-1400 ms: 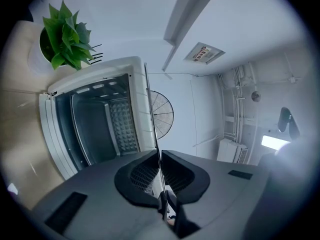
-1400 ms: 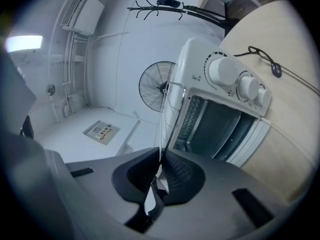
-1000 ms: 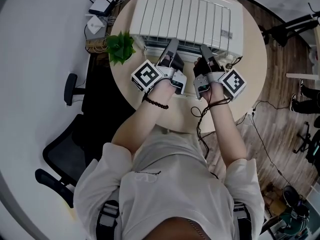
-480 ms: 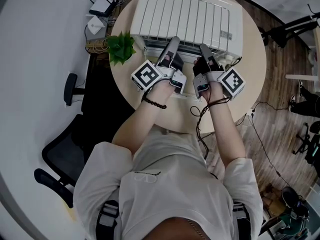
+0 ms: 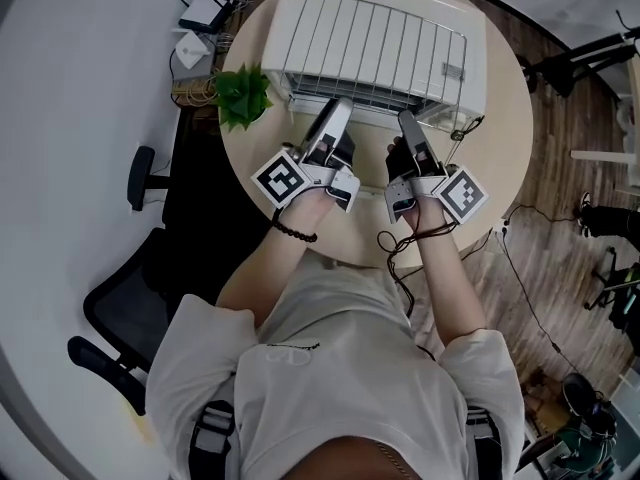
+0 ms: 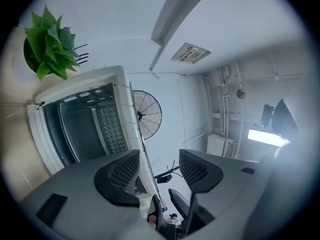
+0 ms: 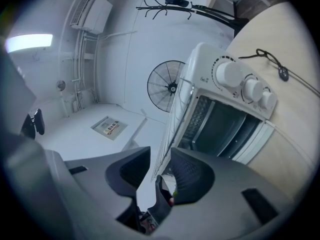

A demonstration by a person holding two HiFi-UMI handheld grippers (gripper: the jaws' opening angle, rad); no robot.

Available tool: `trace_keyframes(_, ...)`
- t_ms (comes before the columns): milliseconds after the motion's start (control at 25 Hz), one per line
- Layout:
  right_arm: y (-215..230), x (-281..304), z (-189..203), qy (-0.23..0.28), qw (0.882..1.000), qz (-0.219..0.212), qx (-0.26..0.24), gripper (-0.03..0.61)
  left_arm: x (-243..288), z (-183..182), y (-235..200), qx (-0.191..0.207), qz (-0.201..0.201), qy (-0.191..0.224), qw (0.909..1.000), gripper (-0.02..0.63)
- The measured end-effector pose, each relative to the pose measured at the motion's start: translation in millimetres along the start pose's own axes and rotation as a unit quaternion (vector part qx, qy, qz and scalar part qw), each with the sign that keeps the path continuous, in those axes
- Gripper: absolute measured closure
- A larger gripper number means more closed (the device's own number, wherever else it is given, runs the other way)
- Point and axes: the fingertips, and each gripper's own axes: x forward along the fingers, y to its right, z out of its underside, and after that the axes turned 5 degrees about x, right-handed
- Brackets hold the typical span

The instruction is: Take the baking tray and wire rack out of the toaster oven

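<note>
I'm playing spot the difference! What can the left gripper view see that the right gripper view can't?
Only the left gripper view shows the green leafy potted plant. Only the right gripper view shows the round white knobs and a thin black cable. Both show the open white toaster oven and a round fan.

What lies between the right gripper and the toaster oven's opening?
The wire rack, edge-on in the right gripper view, runs from the toaster oven into the gap between the right gripper's fingers, which have just been opening, not pressing it.
</note>
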Motion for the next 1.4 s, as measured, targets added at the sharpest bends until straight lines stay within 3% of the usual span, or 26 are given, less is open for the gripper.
trace_keyframes(200,12.1,-4.0,-2.0,-0.011,1.0,0.014,-0.016,0.45,-11.5,12.7,-0.6,-0.014,0.028,-0.022,0.9993,0.379)
trace_keyframes(360,6.4,12.5,-21.1,-0.004,0.999,0.017,-0.032,0.451,2.2,24.7,7.3,0.012,0.036,-0.059,0.9975,0.56)
trace_keyframes(480,4.9,22.5,-30.4,0.002,0.999,0.022,-0.038,0.451,11.1,23.4,5.2,0.033,0.032,-0.063,0.9969,0.611)
trace_keyframes(800,5.7,-4.7,-5.9,-0.009,0.998,0.028,-0.053,0.451,9.0,18.2,-3.1,0.029,0.023,-0.062,0.9974,0.611)
trace_keyframes(920,11.2,-30.0,20.0,-0.018,0.998,0.037,-0.053,0.451,-1.9,21.6,2.6,0.009,0.029,-0.061,0.9976,0.611)
trace_keyframes(1000,21.4,-43.9,43.0,-0.037,0.996,0.036,-0.067,0.451,-21.1,25.3,1.6,0.025,0.032,-0.071,0.9966,0.611)
trace_keyframes(1080,38.3,-44.9,57.8,-0.057,0.995,0.029,-0.076,0.454,-43.0,30.2,-23.0,0.041,0.003,-0.079,0.996,0.611)
trace_keyframes(1200,68.6,-25.7,57.0,-0.062,0.995,0.029,-0.07,0.454,-53.9,32.8,-81.9,0.027,-0.049,-0.058,0.9968,0.609)
trace_keyframes(1320,97.4,4.8,48.6,-0.057,0.995,0.042,-0.073,0.453,-42.5,31.5,-124.7,0.014,-0.077,-0.039,0.9962,0.599)
trace_keyframes(1400,120.8,20.6,40.6,-0.042,0.996,0.065,-0.049,0.453,-31.6,29.8,-147.1,0.006,-0.085,-0.029,0.9959,0.58)
